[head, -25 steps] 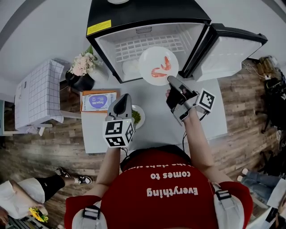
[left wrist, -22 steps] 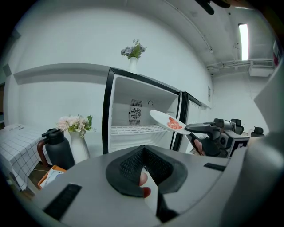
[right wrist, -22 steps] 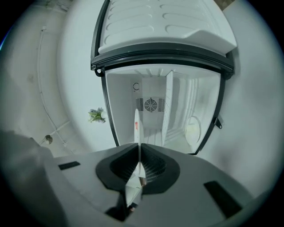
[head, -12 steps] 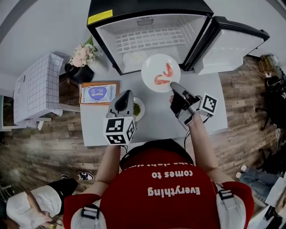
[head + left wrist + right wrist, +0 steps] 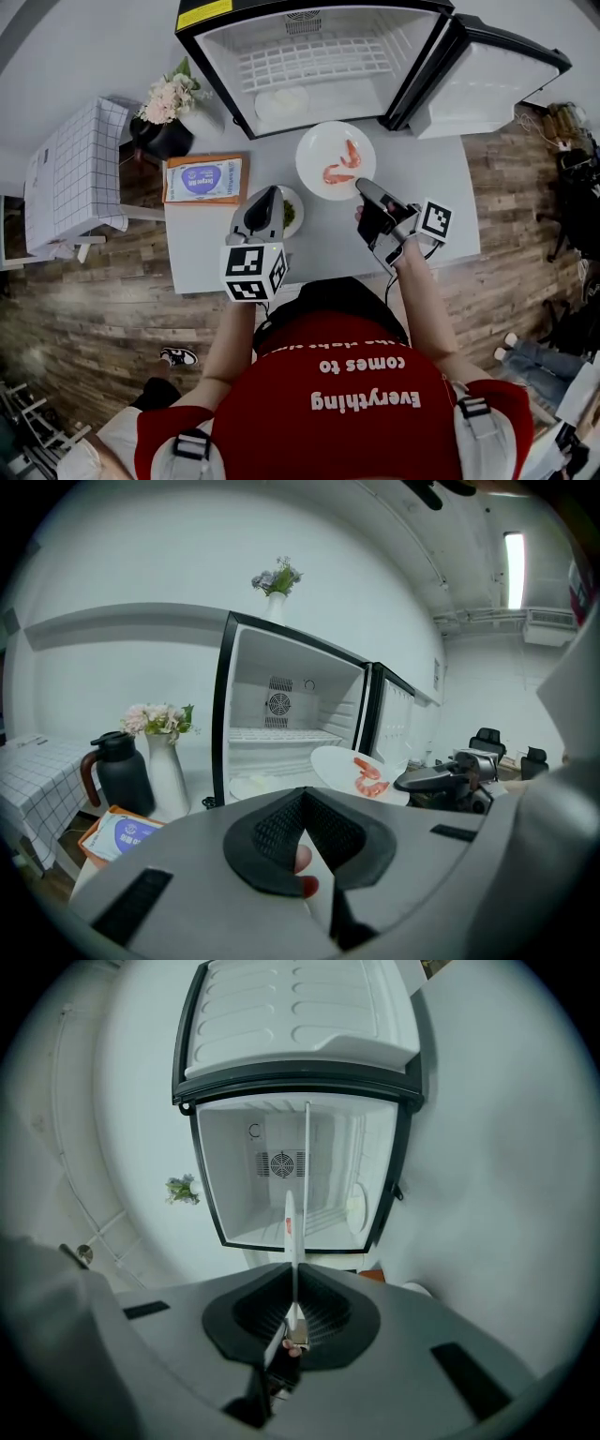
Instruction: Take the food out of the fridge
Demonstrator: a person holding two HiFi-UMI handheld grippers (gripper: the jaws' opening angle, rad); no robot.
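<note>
Clearing the fridge [image 5: 221, 67] is what has just happened to the plate [image 5: 315, 148]. A second ago it hung in the open doorway, and now it sits over the far edge of the tabletop [image 5: 328, 239], just in front of the fridge, with its two shrimps [image 5: 342, 164] still lying flat on it. I judge this dish to be as good as out; only setting it down and letting go remains. From above I cannot tell whether it already rests on the tabletop, though the left gripper view suggests it is still a little above it.

The right claw [image 5: 362, 185] has come back and down with the plate. It is nearly closed, pinching the plate's near rim. In its own view the rim runs edge-on between the pads as a thin white line [image 5: 291, 1227], so the hand is rolled onto its side with one jaw above the plate and one below. The claw points roughly level at the fridge, forearm stretched forward.

The left claw [image 5: 266, 199] is closed on nothing. It hangs tilted slightly downward above a small dish of greens [image 5: 290, 214] near the tabletop's middle, taking no part.

A pale plate [image 5: 281, 101] still lies on the fridge floor, so there may be more to fetch.
</note>
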